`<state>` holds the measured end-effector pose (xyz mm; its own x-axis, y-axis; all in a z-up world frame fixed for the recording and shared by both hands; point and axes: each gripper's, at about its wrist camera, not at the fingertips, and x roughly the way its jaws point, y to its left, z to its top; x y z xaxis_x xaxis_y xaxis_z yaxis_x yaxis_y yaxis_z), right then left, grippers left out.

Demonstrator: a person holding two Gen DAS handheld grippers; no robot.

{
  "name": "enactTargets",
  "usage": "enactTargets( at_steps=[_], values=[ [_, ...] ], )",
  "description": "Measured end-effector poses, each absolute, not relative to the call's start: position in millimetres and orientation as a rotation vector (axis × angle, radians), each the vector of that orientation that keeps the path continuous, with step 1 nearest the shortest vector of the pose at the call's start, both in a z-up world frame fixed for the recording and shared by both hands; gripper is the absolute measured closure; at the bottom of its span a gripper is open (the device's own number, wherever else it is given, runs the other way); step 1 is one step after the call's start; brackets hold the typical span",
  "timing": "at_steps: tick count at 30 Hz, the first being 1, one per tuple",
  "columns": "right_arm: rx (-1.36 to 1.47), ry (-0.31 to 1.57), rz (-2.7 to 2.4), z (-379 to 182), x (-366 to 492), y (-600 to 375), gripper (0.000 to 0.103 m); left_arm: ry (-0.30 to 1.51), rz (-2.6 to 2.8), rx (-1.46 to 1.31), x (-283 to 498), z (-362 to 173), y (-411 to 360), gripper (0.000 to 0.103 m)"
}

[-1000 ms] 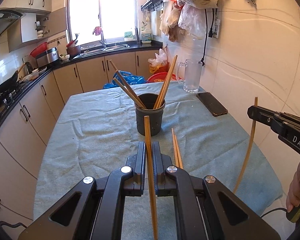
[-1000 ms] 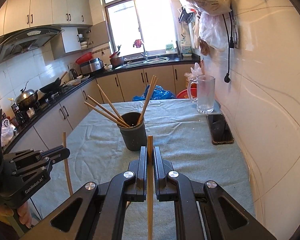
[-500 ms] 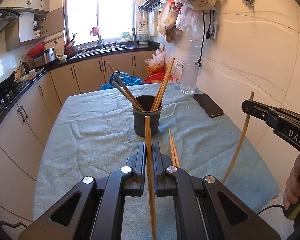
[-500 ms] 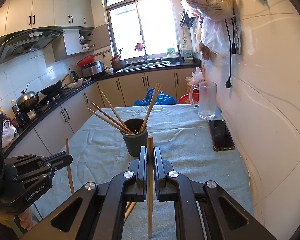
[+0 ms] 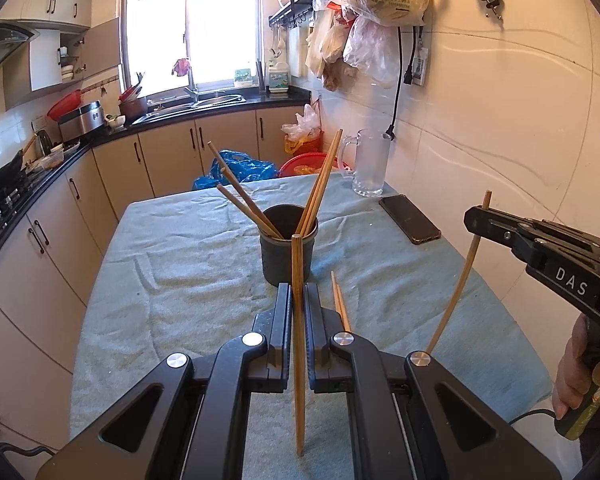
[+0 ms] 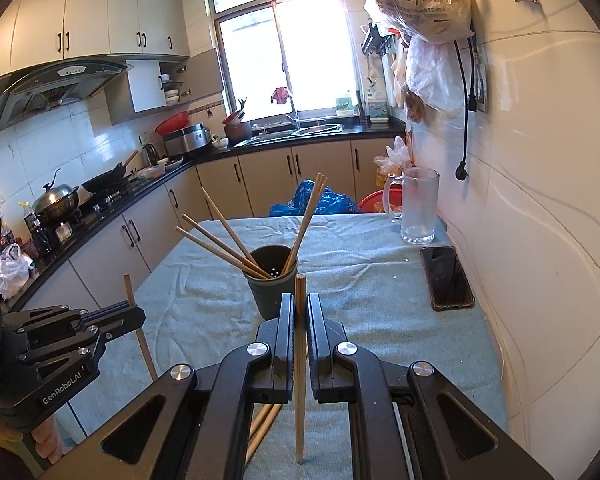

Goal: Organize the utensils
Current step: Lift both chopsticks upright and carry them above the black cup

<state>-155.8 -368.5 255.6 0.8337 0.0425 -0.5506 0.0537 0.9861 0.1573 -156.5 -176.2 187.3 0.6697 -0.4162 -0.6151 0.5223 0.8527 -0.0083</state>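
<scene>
Kitchen tabletop [image 5: 180,264] under a pale blue towel: the dark round holder cup [image 5: 287,254] mid-table already has five wooden chopsticks; a loose pair [image 5: 340,300] lies just before it. Left gripper [image 5: 297,300] and right gripper [image 6: 298,312] each pinch one upright chopstick, undelivered. Glass mug [image 6: 418,206] and black phone [image 6: 446,278] sit clear to the right

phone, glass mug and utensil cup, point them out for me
phone [image 6: 448,278], right wrist view, middle of its dark screen
glass mug [image 6: 419,206], right wrist view, middle of its body
utensil cup [image 5: 286,254], left wrist view, front wall
</scene>
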Motion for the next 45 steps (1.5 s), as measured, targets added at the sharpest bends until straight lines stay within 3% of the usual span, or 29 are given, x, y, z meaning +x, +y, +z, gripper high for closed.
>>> enactTargets(
  at_steps=[30,45],
  values=[
    [0.158,0.584,-0.023,278.8,-127.5,-375.0,0.097,0.59,-0.585,0.202,-138.5,231.5,-168.3,0.097],
    [0.17,0.516,0.003,312.4,-98.8,-372.5,0.097,0.559,-0.662,0.13,-109.9,279.6,-183.5,0.097]
  ],
)
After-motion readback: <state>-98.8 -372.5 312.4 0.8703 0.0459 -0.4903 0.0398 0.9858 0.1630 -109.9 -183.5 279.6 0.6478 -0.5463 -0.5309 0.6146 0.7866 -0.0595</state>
